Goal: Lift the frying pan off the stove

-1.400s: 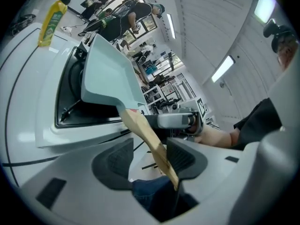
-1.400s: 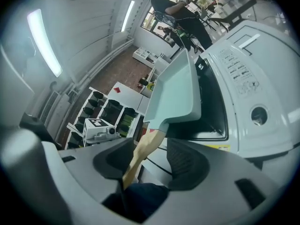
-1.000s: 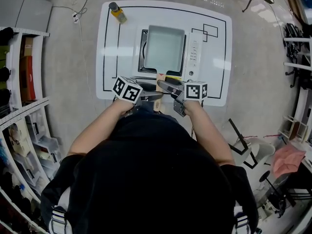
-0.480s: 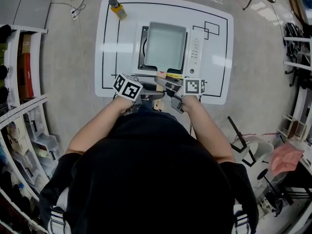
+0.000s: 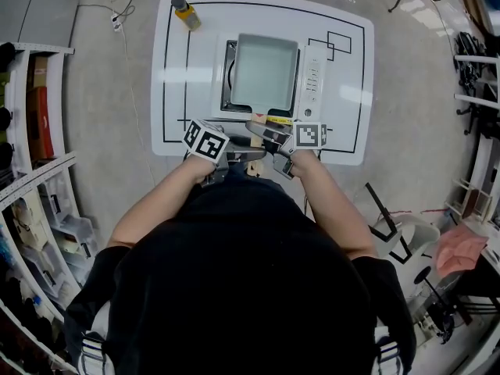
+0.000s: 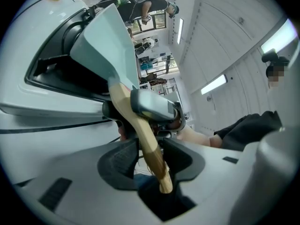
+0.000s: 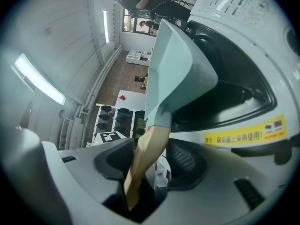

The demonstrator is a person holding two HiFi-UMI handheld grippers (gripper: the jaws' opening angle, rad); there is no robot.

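A square pale green frying pan (image 5: 266, 73) sits on the white stove (image 5: 311, 84), with its wooden handle (image 5: 257, 120) pointing toward me. My left gripper (image 5: 241, 153) comes at the handle from the left and my right gripper (image 5: 269, 136) from the right. In the left gripper view the handle (image 6: 145, 135) runs between the pads of the left gripper (image 6: 149, 156). Its jaws have just been closing and are open. In the right gripper view the handle (image 7: 147, 156) lies inside the right gripper (image 7: 150, 163), also just closing, with a gap left at one pad.
The stove stands mid-way on a white table (image 5: 344, 37) with black lines. A yellow bottle (image 5: 186, 12) is at its far left corner. Shelves (image 5: 31, 170) line the left side, and a chair (image 5: 406, 241) stands at the right.
Both grippers have rolled a little at the handle and their marker cubes sit slightly closer together. The pan has stayed in place on the stove.
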